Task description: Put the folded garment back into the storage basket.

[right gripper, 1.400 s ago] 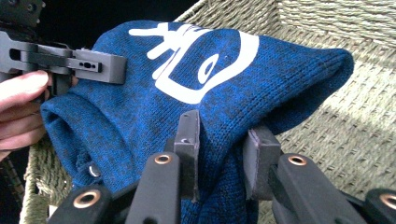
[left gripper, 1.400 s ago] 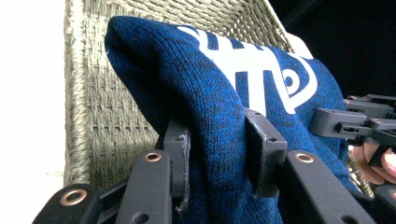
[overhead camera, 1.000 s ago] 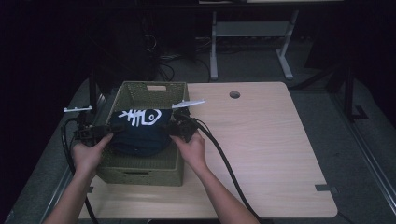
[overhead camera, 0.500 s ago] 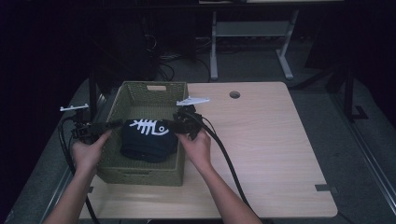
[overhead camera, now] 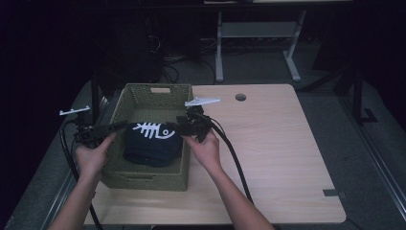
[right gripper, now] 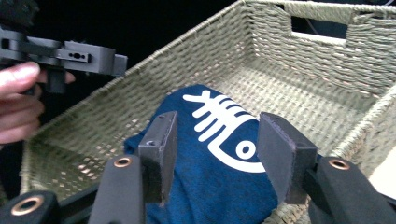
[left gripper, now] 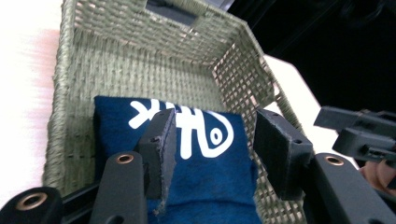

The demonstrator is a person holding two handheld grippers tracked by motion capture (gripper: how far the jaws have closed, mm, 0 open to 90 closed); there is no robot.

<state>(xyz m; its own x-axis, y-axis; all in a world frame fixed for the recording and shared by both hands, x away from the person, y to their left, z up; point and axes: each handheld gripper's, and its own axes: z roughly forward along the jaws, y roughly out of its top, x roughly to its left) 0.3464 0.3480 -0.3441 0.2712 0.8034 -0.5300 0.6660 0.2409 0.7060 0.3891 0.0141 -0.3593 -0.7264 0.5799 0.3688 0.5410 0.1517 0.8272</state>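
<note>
Left gripper point(overhead camera: 117, 127) and right gripper point(overhead camera: 173, 127): held level in either hand, tips facing inward toward each other, jaws just opened and parted, gripping nothing; forearms extended forward.

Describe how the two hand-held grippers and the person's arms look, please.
Each hand-held gripper, left and right, is black, with two flat rectangular jaws carrying dark pads. Brass-coloured rivets sit at the jaw joints. A pale grey three-cornered plate tops the right one, and a similar plate tops the left. A thick black cable trails from the right gripper. The forearms are bare, with no sleeves.
</note>
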